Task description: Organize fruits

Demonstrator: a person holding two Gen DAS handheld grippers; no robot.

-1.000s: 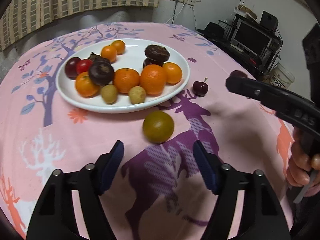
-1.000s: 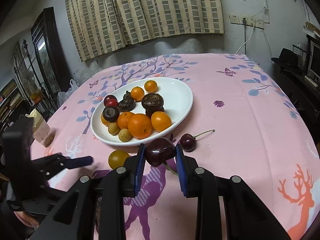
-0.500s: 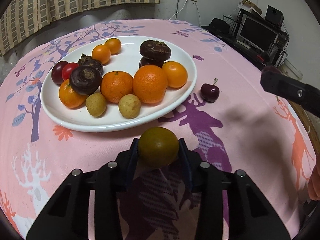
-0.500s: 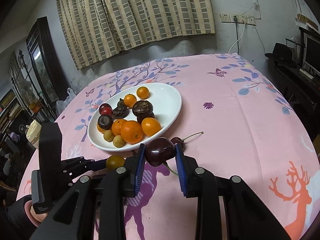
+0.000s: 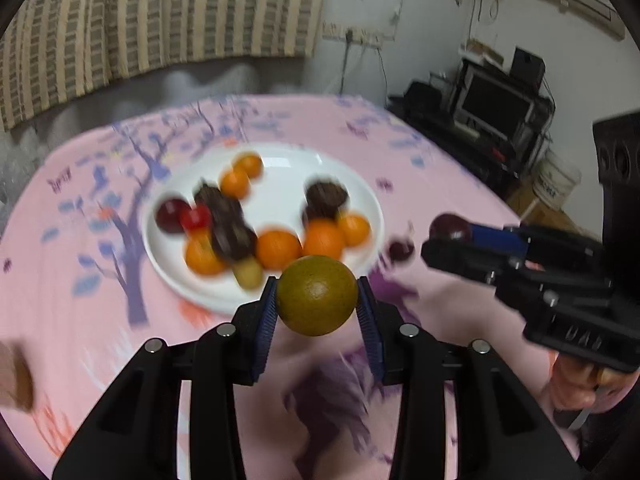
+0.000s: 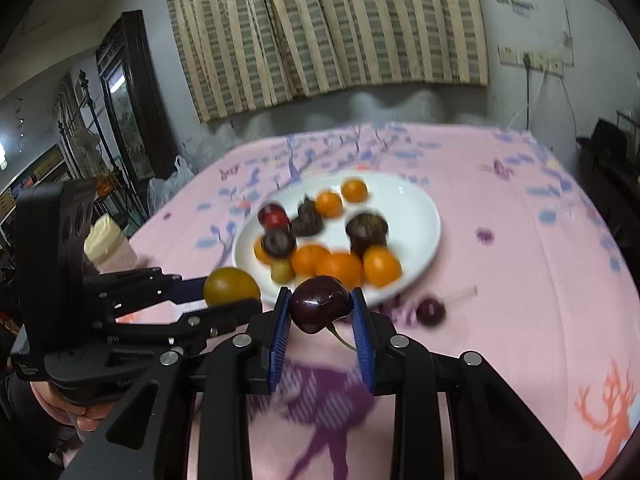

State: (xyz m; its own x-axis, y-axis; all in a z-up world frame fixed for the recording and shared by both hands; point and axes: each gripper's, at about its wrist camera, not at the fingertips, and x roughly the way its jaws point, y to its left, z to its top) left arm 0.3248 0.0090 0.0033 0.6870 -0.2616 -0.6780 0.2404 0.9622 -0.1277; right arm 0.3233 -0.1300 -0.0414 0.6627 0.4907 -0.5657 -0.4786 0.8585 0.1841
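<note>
A: Left wrist view: the left gripper point(image 5: 317, 312) pinches the greenish citrus point(image 5: 317, 295) between its pads. It is round and could roll out.

B: The right gripper point(image 6: 320, 316) clamps the dark cherry point(image 6: 319, 304). The plate point(image 6: 416, 208) beyond looks blurred; a hasty release may miss its rim.

Glossy white glazed plate point(image 6: 420, 216), matt pink printed cloth tablecloth point(image 6: 520, 280), matt black plastic left gripper point(image 5: 317, 312) with ribbed blue pads, dull pitted rind on greenish-yellow citrus point(image 5: 317, 295), shiny smooth-skinned dark cherry point(image 6: 319, 307), woven striped curtain point(image 6: 320, 28)
</note>
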